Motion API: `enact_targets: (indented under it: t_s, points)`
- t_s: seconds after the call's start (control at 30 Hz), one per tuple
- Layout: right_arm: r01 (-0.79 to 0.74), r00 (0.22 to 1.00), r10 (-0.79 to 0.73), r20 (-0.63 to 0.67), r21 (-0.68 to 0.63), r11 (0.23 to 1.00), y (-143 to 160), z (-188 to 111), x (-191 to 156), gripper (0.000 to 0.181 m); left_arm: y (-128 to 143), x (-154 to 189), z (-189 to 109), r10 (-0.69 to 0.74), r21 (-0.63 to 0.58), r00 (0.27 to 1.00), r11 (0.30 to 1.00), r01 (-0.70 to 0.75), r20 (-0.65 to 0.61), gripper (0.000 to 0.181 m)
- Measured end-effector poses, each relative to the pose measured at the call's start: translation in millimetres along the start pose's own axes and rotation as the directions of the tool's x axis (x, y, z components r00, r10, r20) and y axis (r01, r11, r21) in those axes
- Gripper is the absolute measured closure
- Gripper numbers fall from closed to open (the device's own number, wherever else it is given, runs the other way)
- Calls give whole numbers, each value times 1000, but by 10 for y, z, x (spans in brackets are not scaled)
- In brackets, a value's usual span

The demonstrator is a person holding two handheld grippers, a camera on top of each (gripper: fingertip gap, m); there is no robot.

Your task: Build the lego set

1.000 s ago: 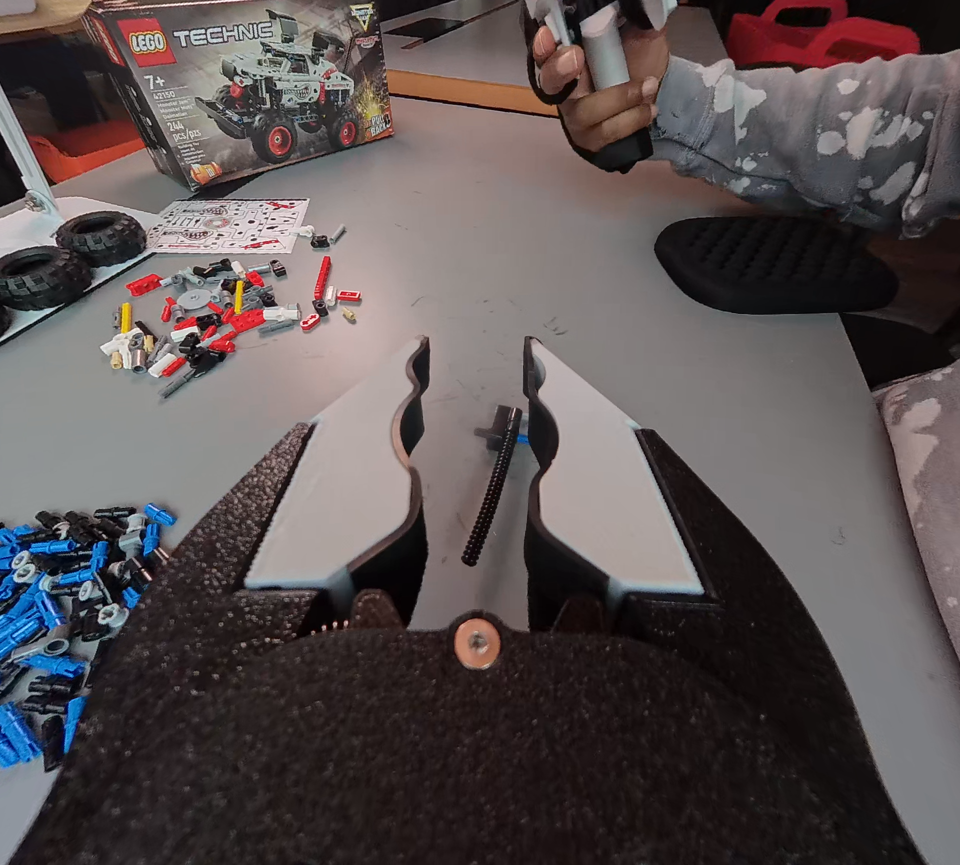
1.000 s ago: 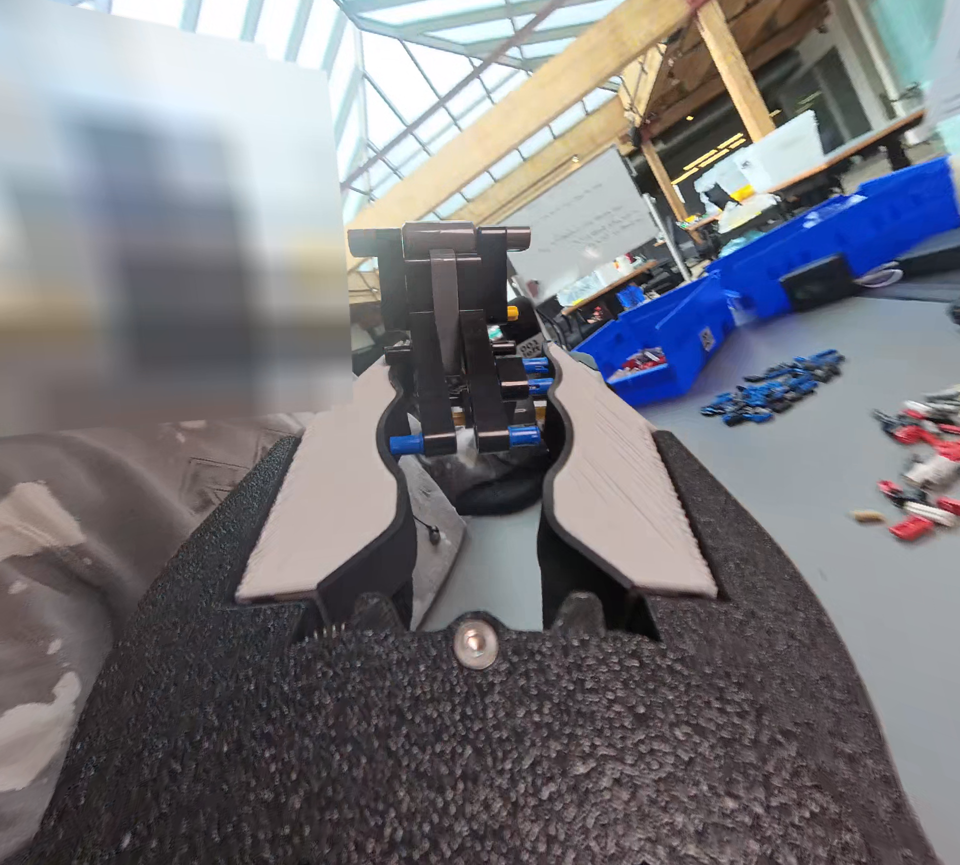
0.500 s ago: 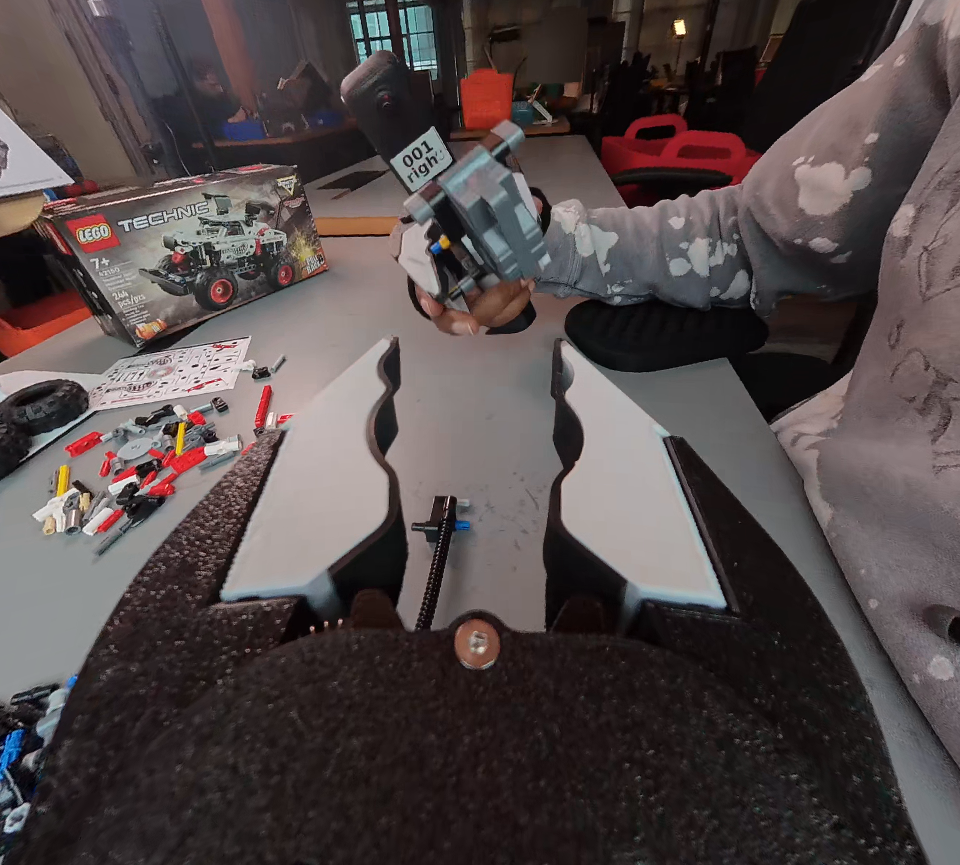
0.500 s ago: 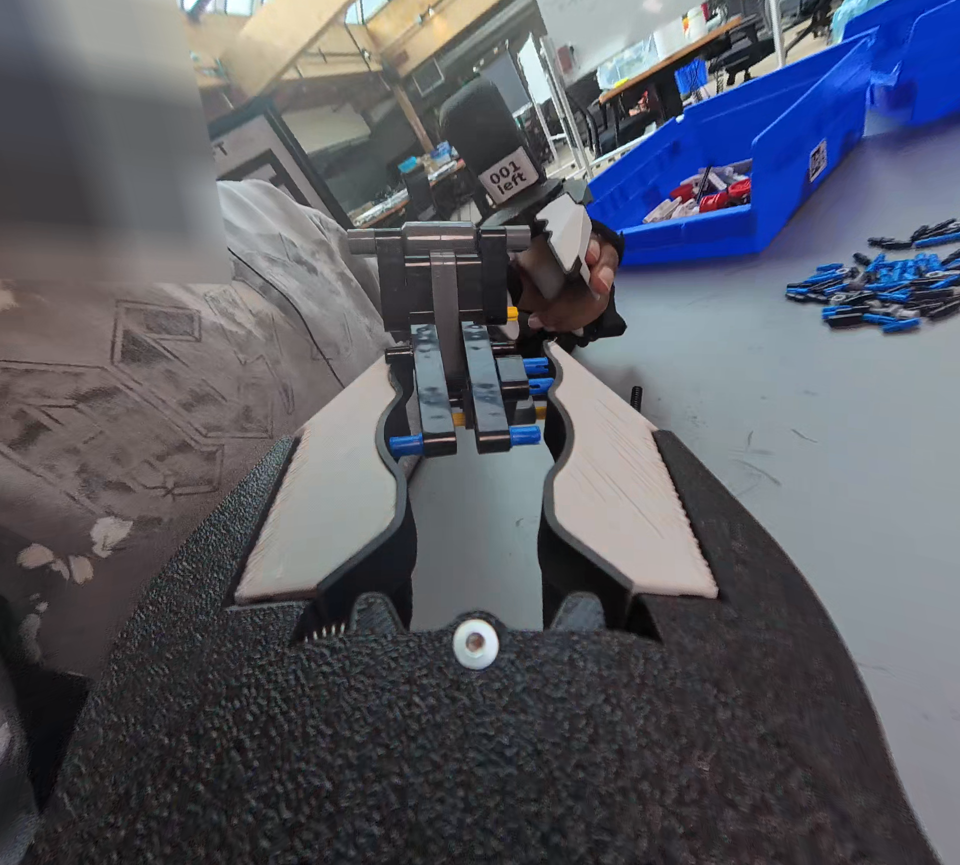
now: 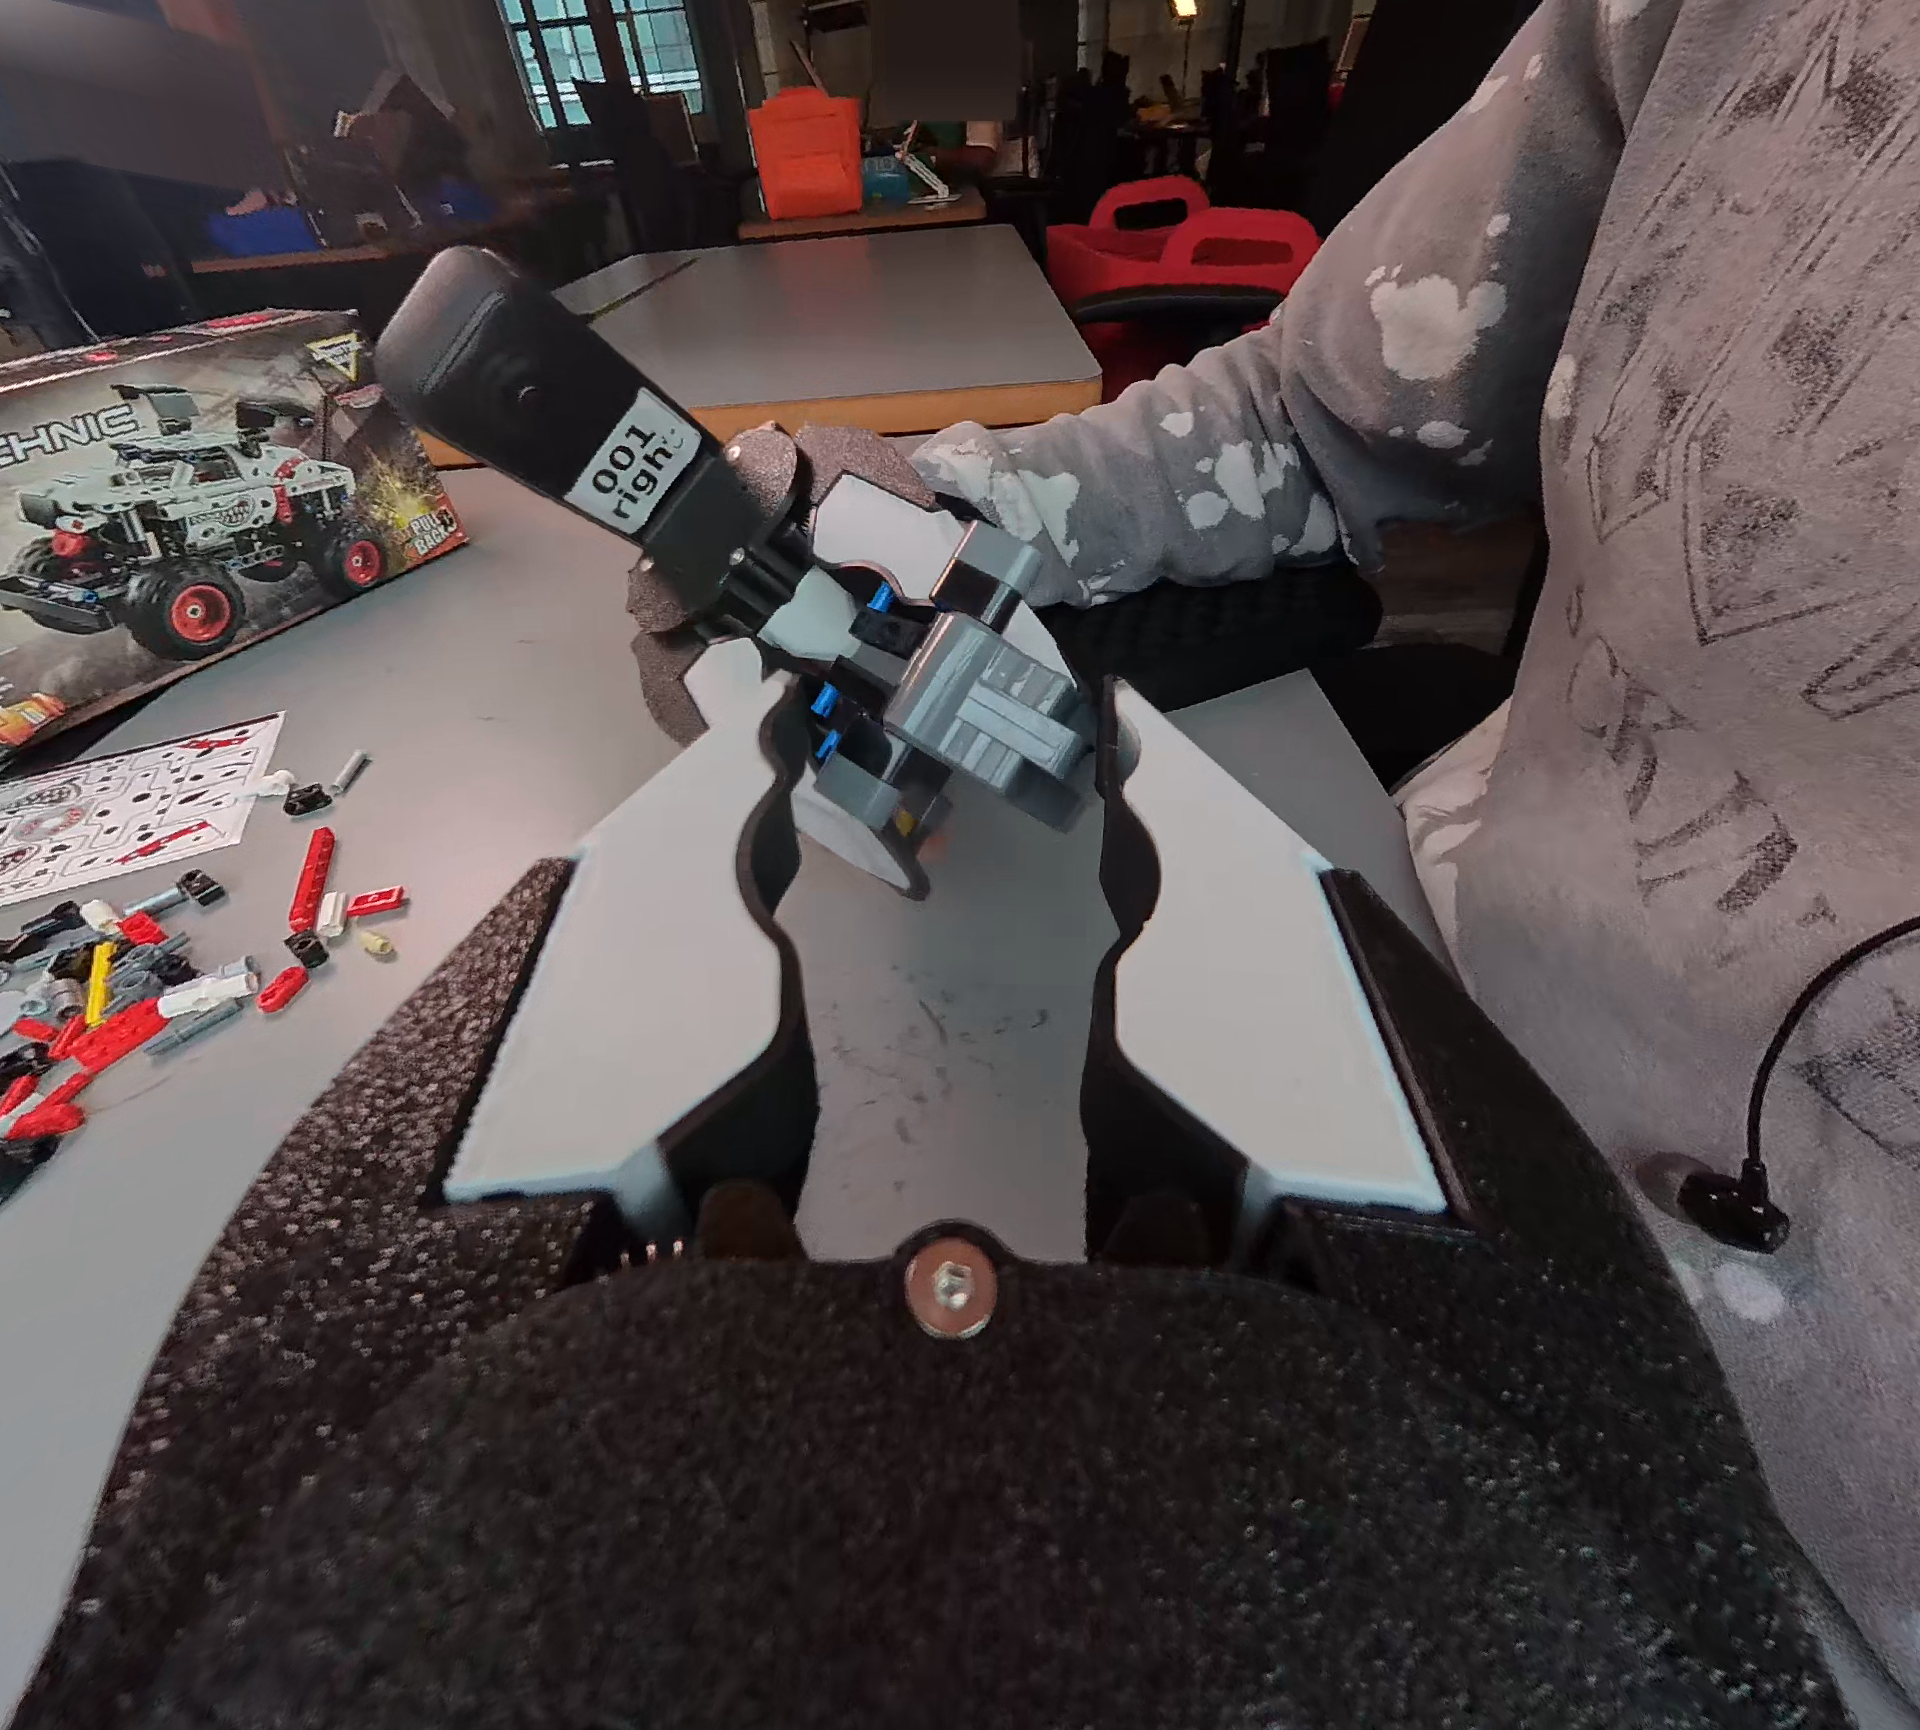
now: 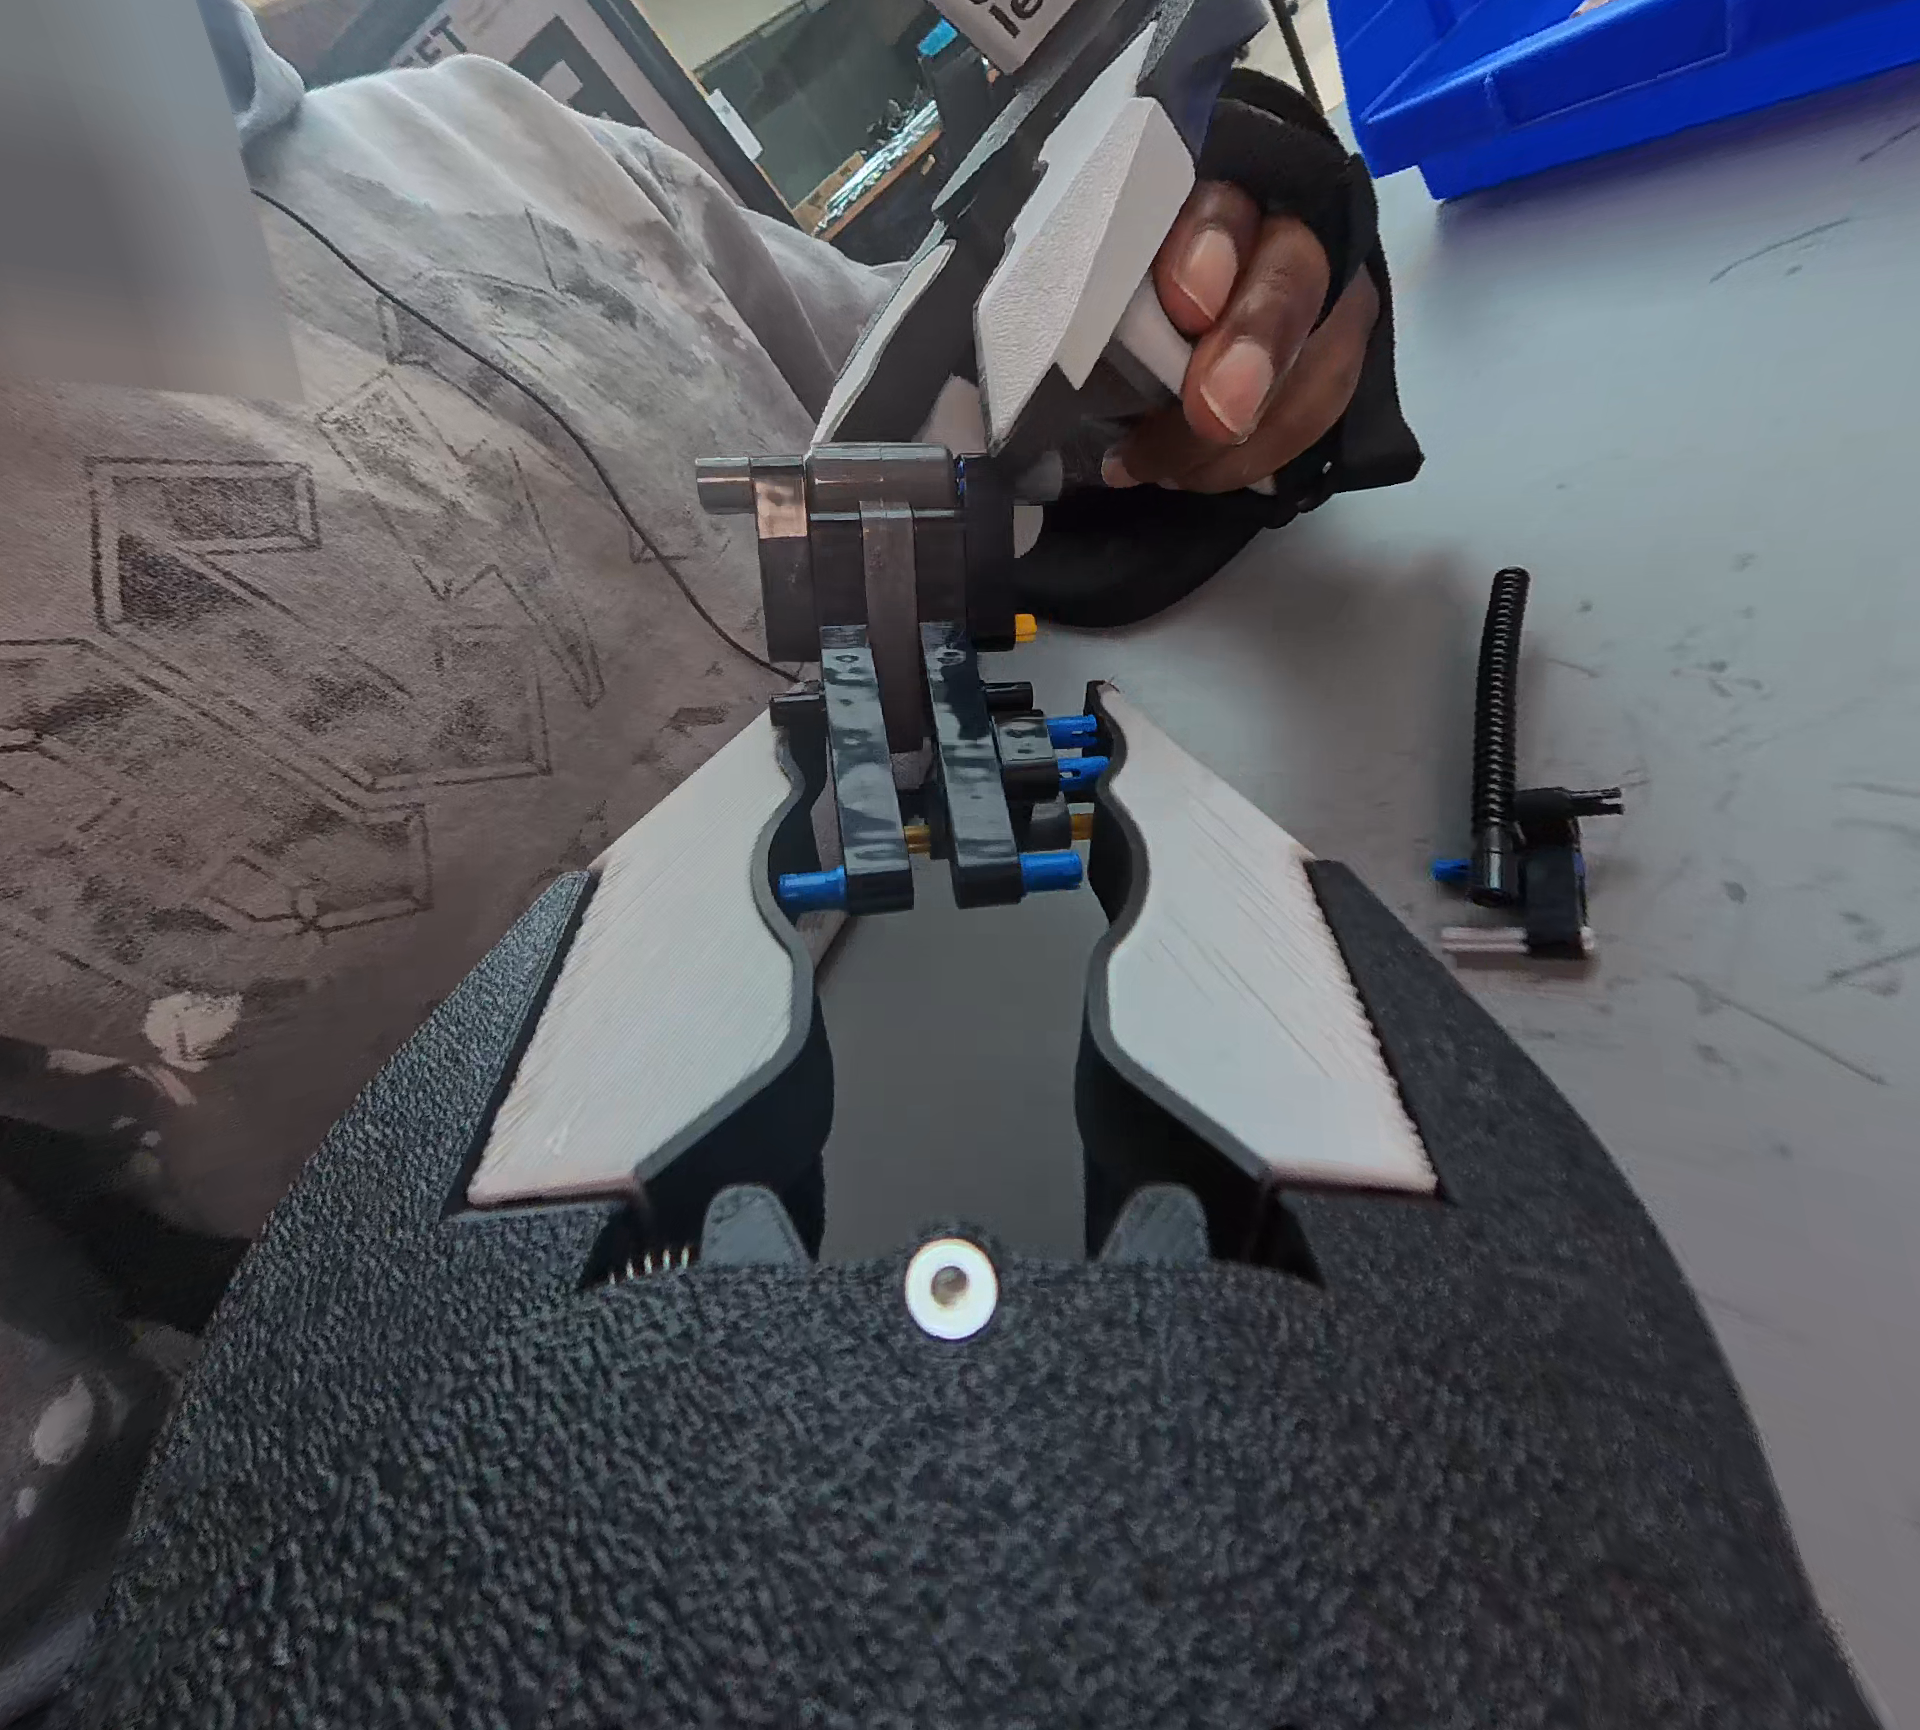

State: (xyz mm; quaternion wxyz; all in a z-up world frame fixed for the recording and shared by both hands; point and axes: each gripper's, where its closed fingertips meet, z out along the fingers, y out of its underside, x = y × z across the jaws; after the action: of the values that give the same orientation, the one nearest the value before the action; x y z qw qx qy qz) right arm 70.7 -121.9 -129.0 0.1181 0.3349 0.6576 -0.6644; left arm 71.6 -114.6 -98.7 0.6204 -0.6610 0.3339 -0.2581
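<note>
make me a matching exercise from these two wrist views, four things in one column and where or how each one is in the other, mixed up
Things:
1. left gripper
2. dark lego assembly
3. ribbed black hose piece
4. lego box

Places or states:
A. lying on the grey table, beside the right gripper
B. clamped between the right gripper's fingers
C. open, nothing between its fingers
D. standing at the far left of the table, behind the loose parts

Pairs: 1-C, 2-B, 3-A, 4-D
</note>
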Motion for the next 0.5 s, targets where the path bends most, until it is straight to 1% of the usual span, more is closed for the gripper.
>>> enact_targets:
  t_s: [0.17, 0.23, 0.3, 0.37, 0.43, 0.47, 0.5]
  points:
    - [-29, 994, 34, 105, -48, 998, 123, 119, -135, 132, 34, 276, 74, -45, -23, 987, 999, 42, -155, 130]
    - [-29, 991, 34, 128, -41, 999, 116, 129, -171, 132, -7, 290, 79, -61, -9, 985, 998, 61, -159, 131]
    - [-27, 992, 27, 122, -3, 1000, 36, 107, -168, 130, -76, 236, 61, -93, 21, 985, 995, 97, -145, 132]
    - [-4, 997, -3, 83, 79, 997, -122, 55, -129, 126, -160, 111, 10, -142, 72, 984, 986, 150, -105, 133]
    - [23, 1000, -25, 7, 177, 984, -313, -40, -46, 119, -210, -51, -55, -216, 120, 974, 968, 222, -63, 133]
    - [45, 997, -31, -71, 206, 978, -386, -96, 51, 117, -224, -161, -93, -261, 147, 965, 954, 263, -29, 134]
    - [97, 982, -56, -182, 230, 968, -464, -175, 176, 110, -219, -291, -136, -310, 170, 951, 938, 303, 14, 134]
